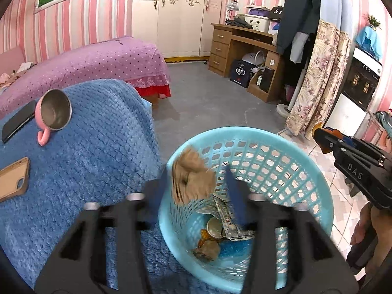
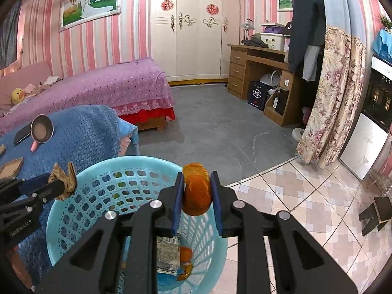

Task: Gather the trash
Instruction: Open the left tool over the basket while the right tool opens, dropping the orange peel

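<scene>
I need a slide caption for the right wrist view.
Right hand-held gripper holds orange peel above the blue basket.

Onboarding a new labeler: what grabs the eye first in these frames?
The light-blue basket fills the foreground beside the blue blanket. The right gripper clamps an orange peel above it, and a brown crumpled wad hangs blurred between the left gripper's open fingers.

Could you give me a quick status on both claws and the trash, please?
Left claw open, brown wad dropping over blue basket. Right claw shut on orange peel above it. Nothing blocking.
</scene>
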Demonstrator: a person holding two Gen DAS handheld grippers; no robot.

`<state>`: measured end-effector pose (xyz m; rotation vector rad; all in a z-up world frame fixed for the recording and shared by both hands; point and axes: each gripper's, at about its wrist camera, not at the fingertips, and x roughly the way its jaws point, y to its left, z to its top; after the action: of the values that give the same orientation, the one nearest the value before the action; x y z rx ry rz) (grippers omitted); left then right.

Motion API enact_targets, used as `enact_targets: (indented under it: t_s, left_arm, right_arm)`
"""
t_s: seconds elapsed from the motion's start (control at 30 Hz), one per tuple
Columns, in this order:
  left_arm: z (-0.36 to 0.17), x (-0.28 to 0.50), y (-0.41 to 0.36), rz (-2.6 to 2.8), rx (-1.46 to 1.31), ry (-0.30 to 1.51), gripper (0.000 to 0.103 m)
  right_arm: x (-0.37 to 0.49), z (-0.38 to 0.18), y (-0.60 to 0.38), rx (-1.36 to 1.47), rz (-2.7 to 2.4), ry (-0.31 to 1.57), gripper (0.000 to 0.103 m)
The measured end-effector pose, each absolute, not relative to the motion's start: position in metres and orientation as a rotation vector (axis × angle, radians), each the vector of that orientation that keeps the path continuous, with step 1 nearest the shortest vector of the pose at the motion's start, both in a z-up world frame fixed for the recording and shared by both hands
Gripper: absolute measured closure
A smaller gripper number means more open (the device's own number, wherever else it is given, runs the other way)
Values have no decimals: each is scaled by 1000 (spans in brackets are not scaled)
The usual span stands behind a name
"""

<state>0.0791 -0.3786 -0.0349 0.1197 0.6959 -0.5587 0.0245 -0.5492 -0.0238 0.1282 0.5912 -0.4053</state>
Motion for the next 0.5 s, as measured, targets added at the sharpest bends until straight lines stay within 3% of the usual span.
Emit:
enact_targets:
  t_s: [0.03, 0.13, 0.5]
  left_arm:
    - [-33, 79, -377, -548, 120, 688, 30]
    - [-30, 80, -367, -524, 113, 667, 21]
    - [-17, 89, -318, -411, 92, 634, 12]
  right_arm:
    - [24, -24, -549, 130, -404, 590, 81]
    - [24, -23, -545, 132, -398, 584, 81]
    - [40, -17, -513, 81, -346, 582, 81]
